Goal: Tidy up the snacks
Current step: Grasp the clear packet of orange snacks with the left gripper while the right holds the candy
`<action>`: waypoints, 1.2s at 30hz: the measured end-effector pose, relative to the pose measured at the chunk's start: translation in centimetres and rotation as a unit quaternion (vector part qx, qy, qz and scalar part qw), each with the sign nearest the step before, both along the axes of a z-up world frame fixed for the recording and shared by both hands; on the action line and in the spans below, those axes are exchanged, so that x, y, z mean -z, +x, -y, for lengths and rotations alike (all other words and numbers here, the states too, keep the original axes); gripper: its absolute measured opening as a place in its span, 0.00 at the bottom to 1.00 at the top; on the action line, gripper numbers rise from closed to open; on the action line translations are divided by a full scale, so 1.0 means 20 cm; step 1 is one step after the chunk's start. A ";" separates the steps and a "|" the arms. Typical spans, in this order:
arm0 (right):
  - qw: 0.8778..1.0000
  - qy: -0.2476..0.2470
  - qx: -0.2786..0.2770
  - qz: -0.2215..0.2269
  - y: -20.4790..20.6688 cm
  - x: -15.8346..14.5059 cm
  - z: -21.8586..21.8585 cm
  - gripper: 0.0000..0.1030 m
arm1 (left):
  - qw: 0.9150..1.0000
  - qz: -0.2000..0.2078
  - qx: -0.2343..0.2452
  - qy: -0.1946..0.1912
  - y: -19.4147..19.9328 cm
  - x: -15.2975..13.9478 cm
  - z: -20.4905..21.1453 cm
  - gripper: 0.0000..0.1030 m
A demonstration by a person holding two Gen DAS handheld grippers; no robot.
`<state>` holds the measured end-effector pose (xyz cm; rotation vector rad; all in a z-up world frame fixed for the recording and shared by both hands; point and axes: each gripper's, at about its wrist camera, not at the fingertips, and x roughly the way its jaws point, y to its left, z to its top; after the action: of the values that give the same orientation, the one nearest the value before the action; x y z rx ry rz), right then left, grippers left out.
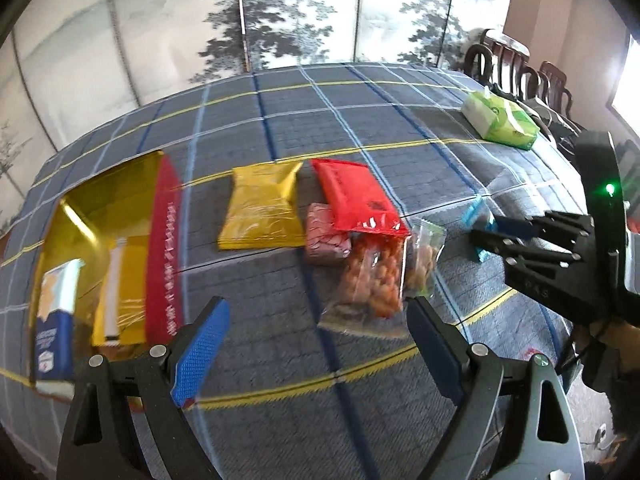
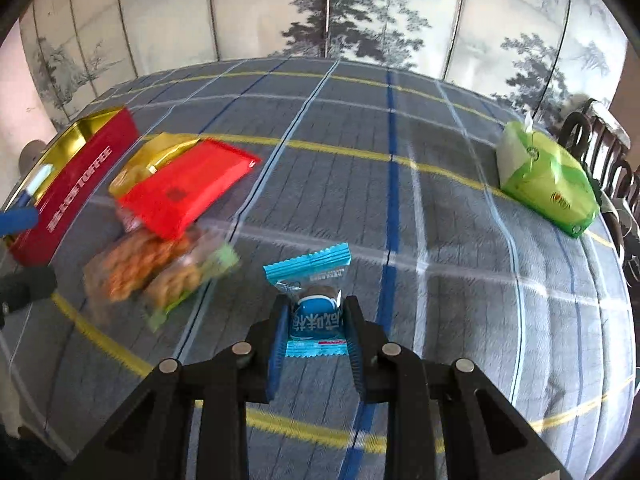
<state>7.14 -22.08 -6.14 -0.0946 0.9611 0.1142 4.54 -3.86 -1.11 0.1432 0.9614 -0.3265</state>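
Observation:
My right gripper (image 2: 316, 304) is shut on a small blue snack packet (image 2: 316, 316), held between both pads; it also shows in the left wrist view (image 1: 478, 220) beside that gripper (image 1: 488, 236). My left gripper (image 1: 316, 320) is open and empty above the cloth, just before a clear bag of orange snacks (image 1: 372, 280). A red packet (image 1: 356, 196), a yellow packet (image 1: 262, 210), a pink packet (image 1: 322, 236) and a second clear bag (image 1: 424, 260) lie in the middle. A red box with a gold inside (image 1: 164, 248) stands at the left and holds some snacks (image 1: 56, 312).
A green tissue pack (image 1: 500, 120) lies at the table's far right, also in the right wrist view (image 2: 548, 180). The table has a grey plaid cloth (image 1: 280, 128). Dark wooden chairs (image 1: 520, 68) stand past the right edge. A painted folding screen (image 1: 280, 12) is behind.

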 end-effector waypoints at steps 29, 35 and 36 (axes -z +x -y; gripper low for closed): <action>0.998 0.029 0.024 0.041 0.18 0.05 0.06 0.26 | 0.997 -0.063 0.048 0.003 0.16 0.21 0.21 0.40; 0.998 0.029 0.024 0.041 0.18 0.05 0.06 0.26 | 0.997 -0.069 0.042 -0.001 0.14 0.20 0.19 0.34; 0.998 0.029 0.024 0.041 0.18 0.05 0.06 0.26 | 0.997 -0.070 0.042 0.000 0.13 0.20 0.19 0.34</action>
<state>10.75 -23.25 -7.19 -0.0228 0.8775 0.0939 7.20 -7.67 -5.14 0.1631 1.0968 -0.4177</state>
